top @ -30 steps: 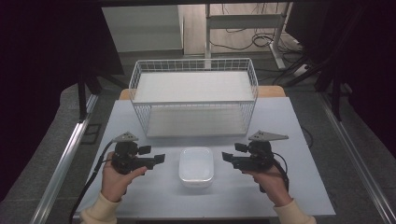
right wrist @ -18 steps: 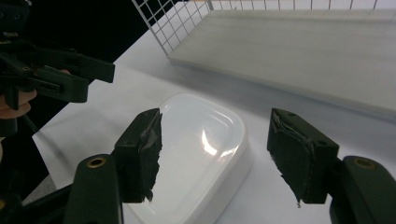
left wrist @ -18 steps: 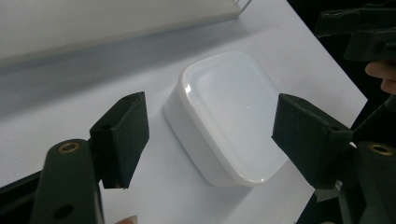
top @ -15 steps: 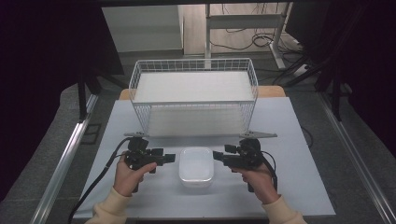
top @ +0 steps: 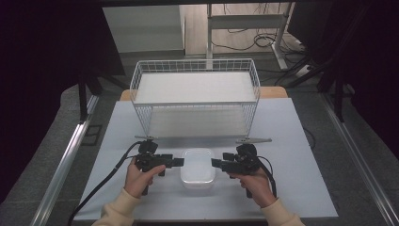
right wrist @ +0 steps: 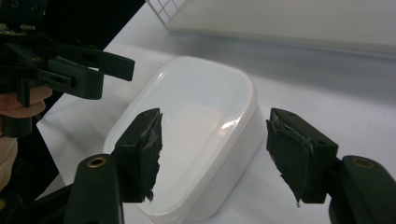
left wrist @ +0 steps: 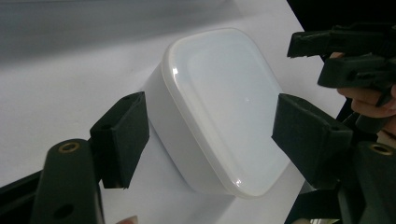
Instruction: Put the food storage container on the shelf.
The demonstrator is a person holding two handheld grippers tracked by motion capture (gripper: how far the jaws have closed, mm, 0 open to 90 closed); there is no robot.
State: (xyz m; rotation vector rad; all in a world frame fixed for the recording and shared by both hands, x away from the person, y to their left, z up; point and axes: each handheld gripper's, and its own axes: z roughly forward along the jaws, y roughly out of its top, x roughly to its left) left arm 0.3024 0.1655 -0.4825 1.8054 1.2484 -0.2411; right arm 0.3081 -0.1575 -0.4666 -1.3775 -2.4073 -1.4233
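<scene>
A white lidded plastic container (top: pixel 198 168) sits on the pale table near its front edge. My left gripper (top: pixel 178 162) lies level at the container's left side, jaws open and pointing at it. My right gripper (top: pixel 216 163) mirrors it on the container's right side, also open. In the left gripper view the container (left wrist: pixel 224 107) lies just beyond my open left gripper (left wrist: pixel 210 112), with the right gripper (left wrist: pixel 336 51) at the upper right. In the right gripper view the container (right wrist: pixel 187 135) spreads behind my open right gripper (right wrist: pixel 215 126), and the left gripper (right wrist: pixel 93 65) shows at the upper left. No pad presses on the container.
A white wire basket (top: pixel 195 104) with a white floor stands behind the container at the table's middle back. Bare table (top: pixel 291 141) stretches to the left and right of the hands. A black cable trails from the left gripper off the front left edge.
Both hands have come inward and down from either side, so the two grippers now sit close against the container's left and right sides. The container has not moved.
</scene>
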